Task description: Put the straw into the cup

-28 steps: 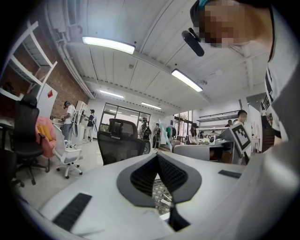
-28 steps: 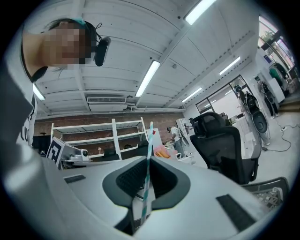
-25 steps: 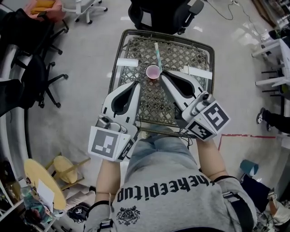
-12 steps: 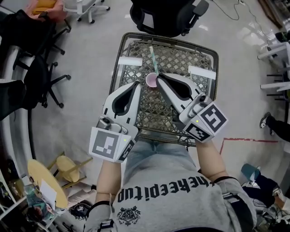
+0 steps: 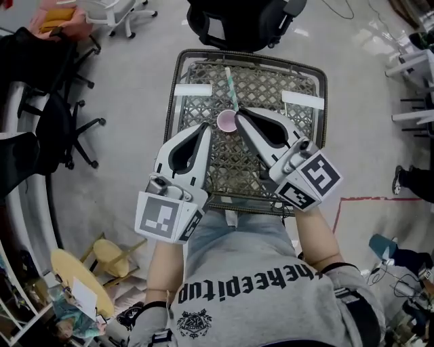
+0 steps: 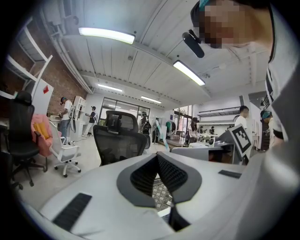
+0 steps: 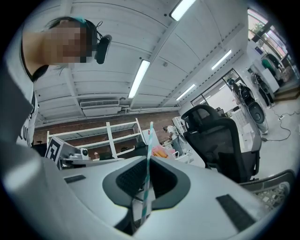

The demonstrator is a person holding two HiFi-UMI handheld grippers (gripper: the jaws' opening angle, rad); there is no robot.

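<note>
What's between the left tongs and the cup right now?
Only bare woven tabletop lies between the left tongs and the pink cup, seen in the head view. The right tongs hold the straw.

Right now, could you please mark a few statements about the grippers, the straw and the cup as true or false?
1. The right gripper is shut on the straw. True.
2. The left gripper holds the cup. False: its jaws are together on nothing.
3. The cup lies on its side. False: it stands upright on the mesh table.
4. A black chair stands beyond the table. True.
</note>
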